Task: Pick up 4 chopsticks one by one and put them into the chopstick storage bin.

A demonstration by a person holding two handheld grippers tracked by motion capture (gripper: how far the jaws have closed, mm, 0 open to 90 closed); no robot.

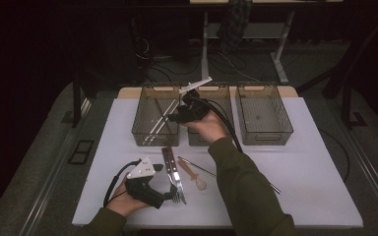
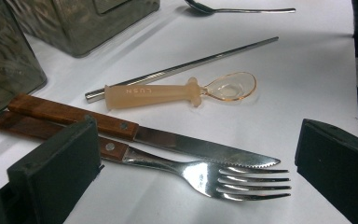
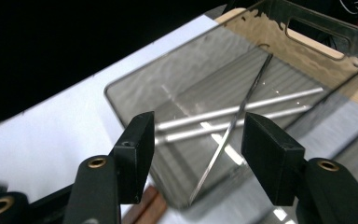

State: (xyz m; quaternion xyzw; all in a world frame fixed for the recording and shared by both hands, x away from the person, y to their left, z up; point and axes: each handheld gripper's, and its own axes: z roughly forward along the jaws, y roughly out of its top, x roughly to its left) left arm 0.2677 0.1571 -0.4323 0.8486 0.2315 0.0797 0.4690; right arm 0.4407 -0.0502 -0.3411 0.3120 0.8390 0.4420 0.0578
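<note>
Steel chopsticks (image 3: 223, 117) lay in the bin (image 3: 135, 84) beneath my right claw (image 3: 196, 149), spread wide and empty; lifting straight up seemed safest.

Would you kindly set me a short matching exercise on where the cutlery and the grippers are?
Things:
1. fork
2. chopsticks
3. silicone spoon
4. right hand-held gripper

Places:
A. inside the left basket
B. open above that basket
C. beside the wooden-handled knife
D. against a single chopstick on the table

Pairs: 1-C, 2-A, 3-D, 4-B
</note>
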